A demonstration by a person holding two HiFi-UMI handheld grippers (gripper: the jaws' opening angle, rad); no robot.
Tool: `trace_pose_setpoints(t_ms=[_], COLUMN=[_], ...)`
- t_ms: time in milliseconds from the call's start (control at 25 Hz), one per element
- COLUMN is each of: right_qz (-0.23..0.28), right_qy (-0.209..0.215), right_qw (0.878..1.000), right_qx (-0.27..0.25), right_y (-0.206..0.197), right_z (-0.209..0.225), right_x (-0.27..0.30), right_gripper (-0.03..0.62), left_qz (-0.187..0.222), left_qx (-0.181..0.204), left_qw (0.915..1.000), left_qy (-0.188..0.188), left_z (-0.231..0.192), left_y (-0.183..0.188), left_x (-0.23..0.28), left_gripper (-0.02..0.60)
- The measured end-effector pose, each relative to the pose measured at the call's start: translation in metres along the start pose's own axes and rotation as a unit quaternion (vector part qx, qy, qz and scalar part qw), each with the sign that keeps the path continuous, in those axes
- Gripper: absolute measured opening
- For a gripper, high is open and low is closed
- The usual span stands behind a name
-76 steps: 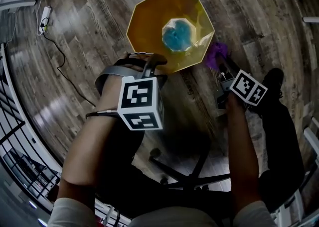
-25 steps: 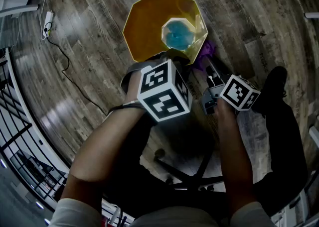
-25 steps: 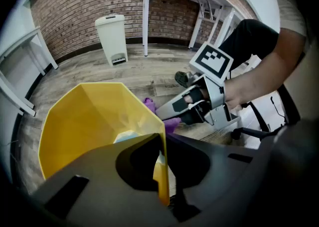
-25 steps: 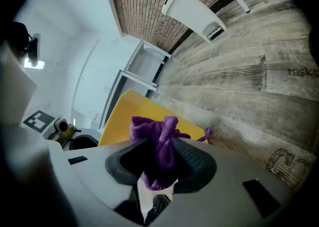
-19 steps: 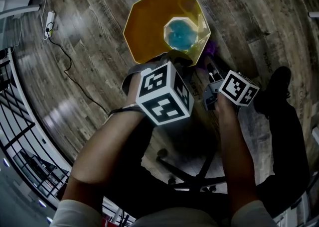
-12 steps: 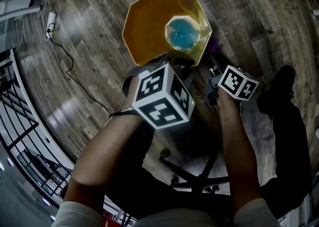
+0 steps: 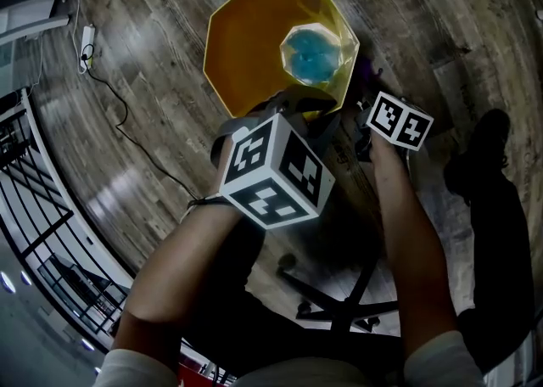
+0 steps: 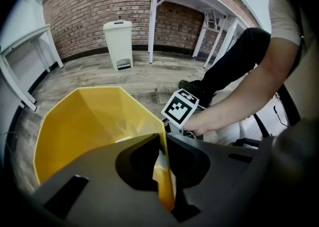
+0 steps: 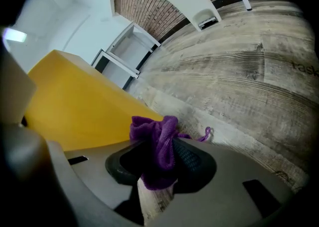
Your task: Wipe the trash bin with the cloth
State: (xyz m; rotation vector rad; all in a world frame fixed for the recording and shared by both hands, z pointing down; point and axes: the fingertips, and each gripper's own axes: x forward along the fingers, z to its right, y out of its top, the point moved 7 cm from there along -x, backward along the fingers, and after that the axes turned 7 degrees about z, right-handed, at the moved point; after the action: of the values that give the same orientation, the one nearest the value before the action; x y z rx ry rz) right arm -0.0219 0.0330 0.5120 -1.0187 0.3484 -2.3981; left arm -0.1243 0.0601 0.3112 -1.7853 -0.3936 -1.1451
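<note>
A yellow faceted trash bin (image 7: 254, 46) stands on the wood floor, its blue bottom showing inside. My left gripper (image 8: 162, 164) is shut on the bin's near rim (image 8: 167, 171), one jaw inside and one outside the wall. My right gripper (image 9: 158, 164) is shut on a bunched purple cloth (image 9: 157, 144), which presses against the bin's outer yellow wall (image 9: 84, 111) low down near the floor. In the head view the right gripper's marker cube (image 7: 399, 120) sits just right of the bin, and only a sliver of the cloth (image 7: 363, 65) shows there.
A white pedal bin (image 8: 118, 42) and white tables (image 8: 199, 2) stand by the brick wall. A power strip (image 7: 85, 42) with a cable lies on the floor at the left. A chair base (image 7: 348, 305) and the person's dark leg (image 7: 492, 207) are close by.
The right gripper with the cloth has slid down the bin's outer wall, so less purple shows in the head view. The left gripper has kept its hold on the rim.
</note>
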Motion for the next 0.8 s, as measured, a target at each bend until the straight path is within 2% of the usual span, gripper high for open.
trace_pose_setpoints(t_ms=[440,800], right_qz=[-0.055,-0.073], right_qy=[-0.064,-0.081], right_qw=[0.994,0.989], right_qx=[-0.073,-0.098], right_y=[-0.008,-0.002], right_z=[0.021,0.022], right_x=[0.032,0.036], right_gripper=[0.130,0.131], left_qz=[0.013,0.023], left_qx=[-0.014,-0.021], left_qw=[0.9998,0.9995], left_qy=[-0.001,0.008], left_z=[0.001,0.000], left_y=[0.002,0.010], left_x=[0.002,0.007], left_gripper=[0.021,0.021])
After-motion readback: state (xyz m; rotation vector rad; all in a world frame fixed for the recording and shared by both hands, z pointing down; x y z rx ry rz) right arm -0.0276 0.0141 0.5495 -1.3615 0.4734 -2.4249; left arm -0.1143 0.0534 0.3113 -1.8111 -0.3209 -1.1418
